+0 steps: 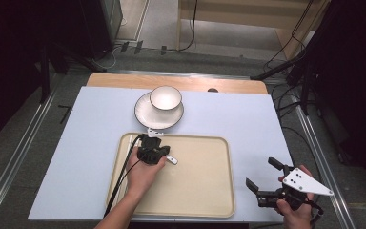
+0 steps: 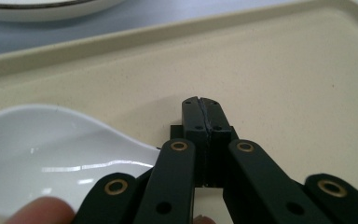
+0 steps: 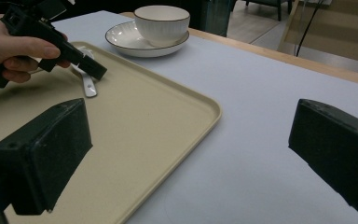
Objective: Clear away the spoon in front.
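Left gripper (image 1: 148,135) clenched empty beside the glossy white ceramic spoon (image 3: 87,82) on the beige plastic tray (image 1: 209,191) (right gripper (image 1: 262,177) released, idle); next, open and realign on its handle.

High view looks down; both close tongs views share the tray (image 1: 219,143).
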Demonstrator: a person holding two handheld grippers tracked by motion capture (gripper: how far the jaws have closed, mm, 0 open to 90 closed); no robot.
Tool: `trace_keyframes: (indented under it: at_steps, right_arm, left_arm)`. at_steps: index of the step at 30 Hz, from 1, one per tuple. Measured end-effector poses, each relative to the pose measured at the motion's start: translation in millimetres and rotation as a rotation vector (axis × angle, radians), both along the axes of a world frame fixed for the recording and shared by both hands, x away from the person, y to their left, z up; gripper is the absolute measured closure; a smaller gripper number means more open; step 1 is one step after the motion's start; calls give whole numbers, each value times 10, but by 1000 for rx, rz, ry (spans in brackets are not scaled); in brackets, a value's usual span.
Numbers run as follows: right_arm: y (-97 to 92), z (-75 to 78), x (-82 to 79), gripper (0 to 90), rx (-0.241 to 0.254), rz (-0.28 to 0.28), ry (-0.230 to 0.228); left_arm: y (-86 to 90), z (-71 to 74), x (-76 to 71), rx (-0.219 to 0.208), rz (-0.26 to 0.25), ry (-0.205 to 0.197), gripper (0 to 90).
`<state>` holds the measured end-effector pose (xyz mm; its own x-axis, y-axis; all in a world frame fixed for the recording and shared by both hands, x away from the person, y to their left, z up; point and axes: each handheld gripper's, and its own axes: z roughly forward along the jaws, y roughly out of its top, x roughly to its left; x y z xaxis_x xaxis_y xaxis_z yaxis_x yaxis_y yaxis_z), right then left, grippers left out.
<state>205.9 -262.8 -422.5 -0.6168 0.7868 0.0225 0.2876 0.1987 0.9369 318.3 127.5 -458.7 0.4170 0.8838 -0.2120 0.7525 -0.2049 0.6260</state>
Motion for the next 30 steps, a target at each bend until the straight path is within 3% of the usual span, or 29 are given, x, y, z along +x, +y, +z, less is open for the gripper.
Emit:
trace_keyframes:
  at_steps: [7,16,26,30]
  right_arm:
    - [2,-2,-2,0,-1,0,5]
    - [9,0,-6,0,-1,-1,3]
    - [21,0,-4,0,-4,0,5]
    - [19,-1,-4,0,-5,0,5]
  left_arm:
    - [81,23,-160,15,-10,16,900]
    - [221,88,-257,36,1,5,900]
    - [415,64,-334,-22,30,-13,896]
    - [450,103,-367,-44,36,-54,795]
